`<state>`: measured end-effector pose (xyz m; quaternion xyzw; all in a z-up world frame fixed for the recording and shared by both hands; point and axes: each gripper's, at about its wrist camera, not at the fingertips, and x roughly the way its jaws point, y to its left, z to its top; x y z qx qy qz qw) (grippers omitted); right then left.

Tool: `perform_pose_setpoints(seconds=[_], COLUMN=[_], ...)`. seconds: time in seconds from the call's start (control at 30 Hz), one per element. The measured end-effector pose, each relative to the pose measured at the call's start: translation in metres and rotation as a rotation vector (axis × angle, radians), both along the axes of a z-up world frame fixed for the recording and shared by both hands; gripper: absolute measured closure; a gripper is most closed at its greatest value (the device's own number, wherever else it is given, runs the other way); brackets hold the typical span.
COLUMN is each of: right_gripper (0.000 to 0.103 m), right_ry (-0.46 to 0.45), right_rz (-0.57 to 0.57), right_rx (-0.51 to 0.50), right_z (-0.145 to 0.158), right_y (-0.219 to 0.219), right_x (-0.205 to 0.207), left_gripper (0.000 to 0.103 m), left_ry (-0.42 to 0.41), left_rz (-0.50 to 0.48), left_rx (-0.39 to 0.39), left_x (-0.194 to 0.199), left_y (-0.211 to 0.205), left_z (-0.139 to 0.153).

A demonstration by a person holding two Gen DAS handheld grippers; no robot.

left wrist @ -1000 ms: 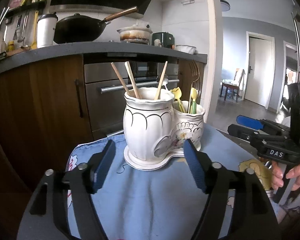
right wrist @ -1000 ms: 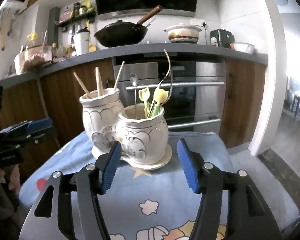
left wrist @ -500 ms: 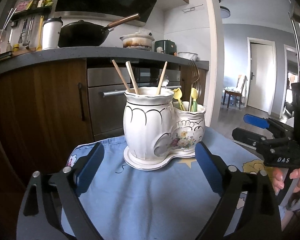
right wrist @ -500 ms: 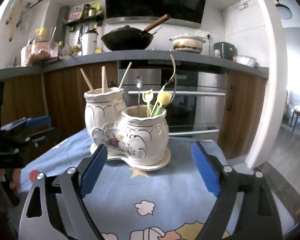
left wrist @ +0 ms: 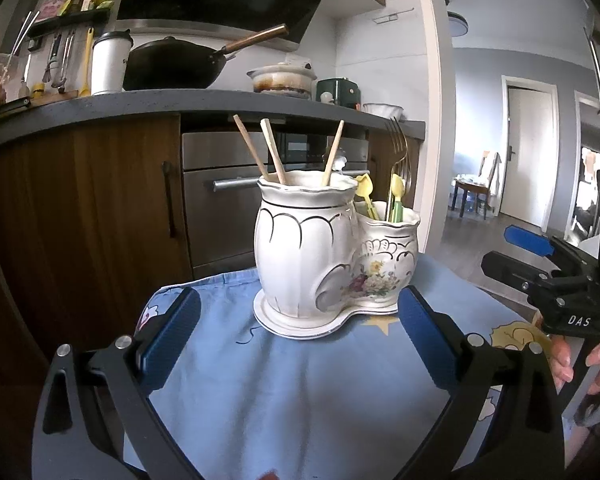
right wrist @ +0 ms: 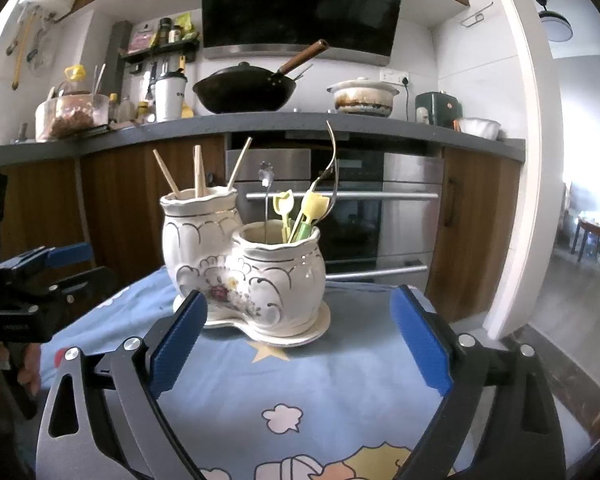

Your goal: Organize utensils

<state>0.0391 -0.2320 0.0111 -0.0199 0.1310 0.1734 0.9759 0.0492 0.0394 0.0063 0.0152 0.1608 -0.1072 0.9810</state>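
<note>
The small table draped in a pale blue cloth printed with cartoon stars and clouds (left wrist: pixel 300 392) (right wrist: pixel 340 384) fills the lower part of both wrist views, with dark wooden kitchen cabinets (left wrist: pixel 84 216) and a stainless steel oven (right wrist: pixel 404 208) behind it.

Near the middle of the cloth stands the white glazed ceramic utensil holder with two joined pots on one shared base (left wrist: pixel 324 256) (right wrist: pixel 244 272), painted with gold scallops and a flower spray. It sits upright.

I hold my left gripper (left wrist: pixel 300 336) level over the near part of the cloth, its blue-padded fingers spread wide with nothing between them; the holder stands just beyond the tips, roughly centred in the gap. My right gripper (right wrist: pixel 298 340) is spread just as wide and is likewise empty, facing the holder from the other side, with the shorter pot nearer to it.

In the taller pot three light wooden chopsticks (left wrist: pixel 272 152) (right wrist: pixel 198 172) lean outward. In the shorter pot stand two yellow tulip-topped plastic picks with green stems (left wrist: pixel 396 200) (right wrist: pixel 312 210), a gold-toned metal fork (left wrist: pixel 398 148) (right wrist: pixel 332 160) with its tines up, and a thin silver metal spoon (right wrist: pixel 266 178).
</note>
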Motion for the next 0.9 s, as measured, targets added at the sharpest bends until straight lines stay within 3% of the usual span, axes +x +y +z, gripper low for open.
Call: perform_pose_setpoints(seconds=[0.9], right_gripper=[0.010], right_ry=[0.014], right_rz=[-0.028], right_rx=[-0.004], right_z=[-0.0011], right_y=[-0.0006], right_x=[0.0035], left_gripper=[0.006], left_ry=[0.002], left_rz=[0.035], left_rx=[0.029], left_x=[0.0008], left_y=[-0.0032], left_z=[-0.0004])
